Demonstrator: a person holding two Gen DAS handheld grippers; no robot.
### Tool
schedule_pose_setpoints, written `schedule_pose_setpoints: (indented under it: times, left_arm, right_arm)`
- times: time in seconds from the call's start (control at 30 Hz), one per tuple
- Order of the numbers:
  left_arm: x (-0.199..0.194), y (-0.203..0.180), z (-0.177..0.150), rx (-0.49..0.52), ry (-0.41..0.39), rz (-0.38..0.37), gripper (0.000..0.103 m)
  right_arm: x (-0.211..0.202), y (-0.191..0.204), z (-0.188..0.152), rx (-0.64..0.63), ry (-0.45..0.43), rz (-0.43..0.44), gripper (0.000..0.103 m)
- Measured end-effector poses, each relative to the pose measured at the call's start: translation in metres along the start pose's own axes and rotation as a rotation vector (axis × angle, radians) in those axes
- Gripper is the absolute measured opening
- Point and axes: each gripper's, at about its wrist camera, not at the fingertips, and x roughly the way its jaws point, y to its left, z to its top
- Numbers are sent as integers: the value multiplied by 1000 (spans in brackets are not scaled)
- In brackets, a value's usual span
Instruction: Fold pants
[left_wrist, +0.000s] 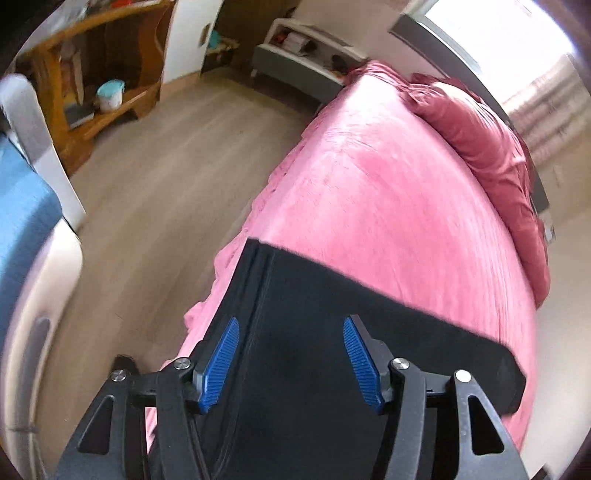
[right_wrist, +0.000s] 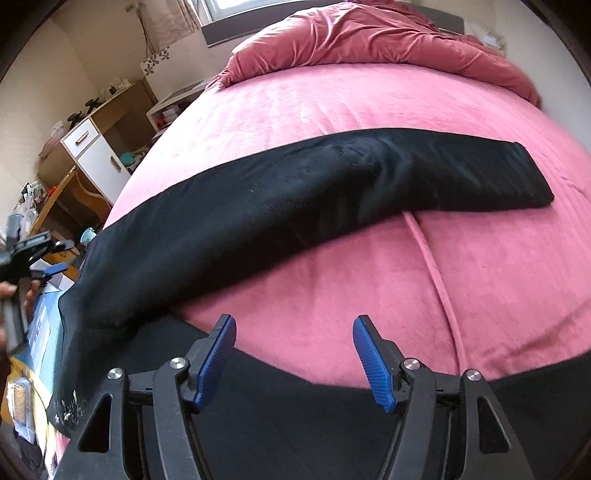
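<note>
Both the left gripper (left_wrist: 290, 363) and the right gripper (right_wrist: 293, 363) hover with fingers apart, gripping nothing. The black pants (right_wrist: 295, 199) lie stretched across the pink bed (right_wrist: 332, 110), apparently already halved lengthwise. Next, probably, each gripper pinches an end for the crosswise fold.

**Black pants stretched across the pink bed**

You have the black pants (right_wrist: 280, 206) lying flat on the pink bed cover (right_wrist: 369, 110), legs together in one long band that bends gently at the middle. The hem end rests squared off toward the right. The other end drapes over the bed's left edge, showing a small pale print there.
</note>
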Motion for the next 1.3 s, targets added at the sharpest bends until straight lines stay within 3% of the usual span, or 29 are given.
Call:
schedule_pose_setpoints:
  times: [0.23,0.43,0.5,0.57,0.67,0.83,1.0,1.17,1.3]
  left_arm:
    - [35,7,32,-74,20,29,60]
    - [55,-2,38,-44,61,48,58]
    - [59,-12,34,15,71,89,44]
    - [56,-18,32,75,43,89,24]
    - [41,-29,22,157,-13,93,15]
    - [-17,-47,3,237,-151,-39,14]
    - [-92,-64,-48,376,-215,-254,14]
    - [-150,-60,-113,484,-216,-441,13]
    - [-184,-43,-161,519,-173,-575,12]
  right_arm:
    - [8,11,9,-16,-3,7,70]
    - [17,15,10,-13,4,6,71]
    - [20,15,9,-7,10,8,71]
    - [22,15,9,-2,13,8,71]
    - [25,15,8,-2,17,5,71]
    - [22,13,7,16,11,11,71]
    - [15,9,10,41,-6,40,71]
    - [8,2,22,93,-23,101,71]
    - [7,-1,43,122,-32,148,70]
